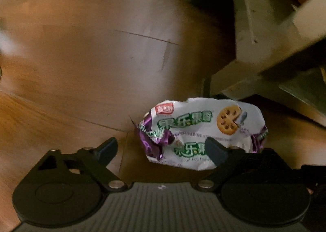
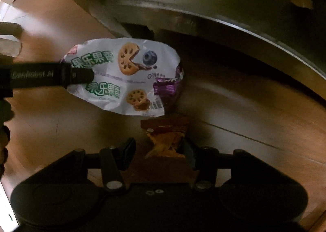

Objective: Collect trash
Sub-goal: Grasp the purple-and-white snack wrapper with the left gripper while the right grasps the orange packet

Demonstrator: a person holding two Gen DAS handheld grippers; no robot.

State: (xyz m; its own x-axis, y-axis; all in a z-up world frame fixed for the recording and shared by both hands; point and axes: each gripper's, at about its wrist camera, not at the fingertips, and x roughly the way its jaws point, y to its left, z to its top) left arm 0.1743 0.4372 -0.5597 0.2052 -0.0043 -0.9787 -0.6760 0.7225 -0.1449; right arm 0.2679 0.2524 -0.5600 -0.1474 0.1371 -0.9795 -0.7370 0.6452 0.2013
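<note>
A crumpled white and purple biscuit wrapper (image 1: pixel 203 130) lies on the wooden floor. My left gripper (image 1: pixel 162 150) points down over it with its jaws wide apart. Its right finger (image 1: pixel 216 151) overlaps the wrapper's lower edge, while the left finger (image 1: pixel 108 148) stands off on bare floor. The right wrist view shows the same wrapper (image 2: pixel 126 77) with a black left-gripper finger (image 2: pixel 79 76) lying over its left end. Just below it sits a small brown and gold wrapper (image 2: pixel 165 138), between the fingers of my open right gripper (image 2: pixel 159 152), close against the right finger.
A grey, scuffed furniture base (image 1: pixel 262 38) stands just behind the biscuit wrapper. In the right wrist view it shows as a curved pale rim (image 2: pixel 244 34) casting dark shadow. Bare wooden floor (image 1: pixel 81 58) stretches away to the left.
</note>
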